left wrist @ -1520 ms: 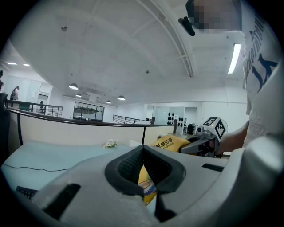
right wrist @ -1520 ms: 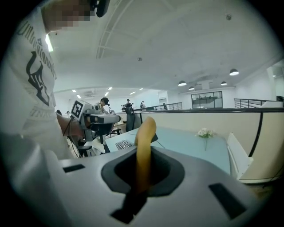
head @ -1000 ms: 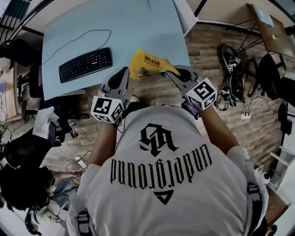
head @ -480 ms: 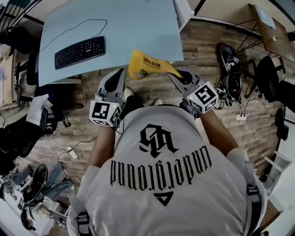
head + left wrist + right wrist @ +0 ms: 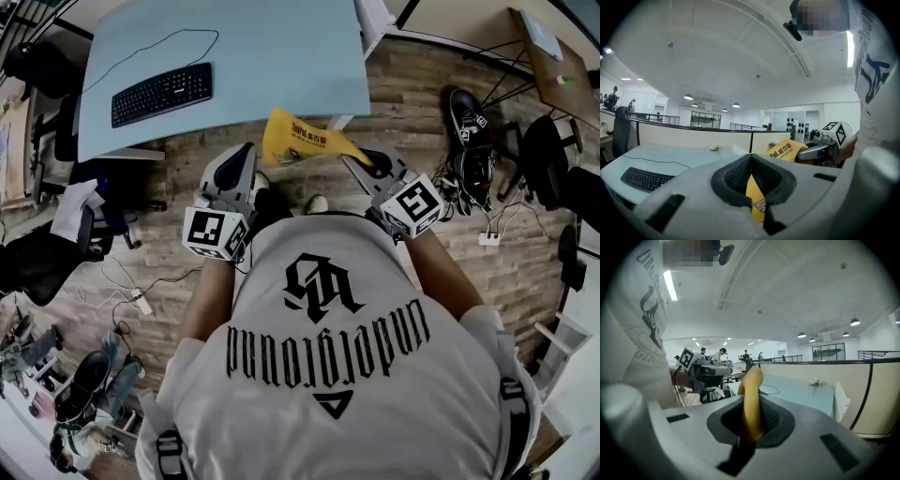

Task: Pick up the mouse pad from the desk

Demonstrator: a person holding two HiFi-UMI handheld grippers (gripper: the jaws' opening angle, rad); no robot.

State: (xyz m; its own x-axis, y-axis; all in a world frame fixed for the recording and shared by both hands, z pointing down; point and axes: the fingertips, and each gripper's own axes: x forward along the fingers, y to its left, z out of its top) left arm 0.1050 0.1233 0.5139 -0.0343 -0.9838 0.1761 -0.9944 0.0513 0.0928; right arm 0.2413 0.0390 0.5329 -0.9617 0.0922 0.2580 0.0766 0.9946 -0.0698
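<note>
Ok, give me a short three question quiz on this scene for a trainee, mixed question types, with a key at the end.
1. Multiple choice: which gripper is shut on the yellow mouse pad? A) left gripper only B) right gripper only C) both
2. True or false: the mouse pad lies flat on the desk.
3. Short answer: what black item with a cable sits on the desk?
Key: 1 C. 2 False; it is held up between the two grippers. 3 The keyboard.
</note>
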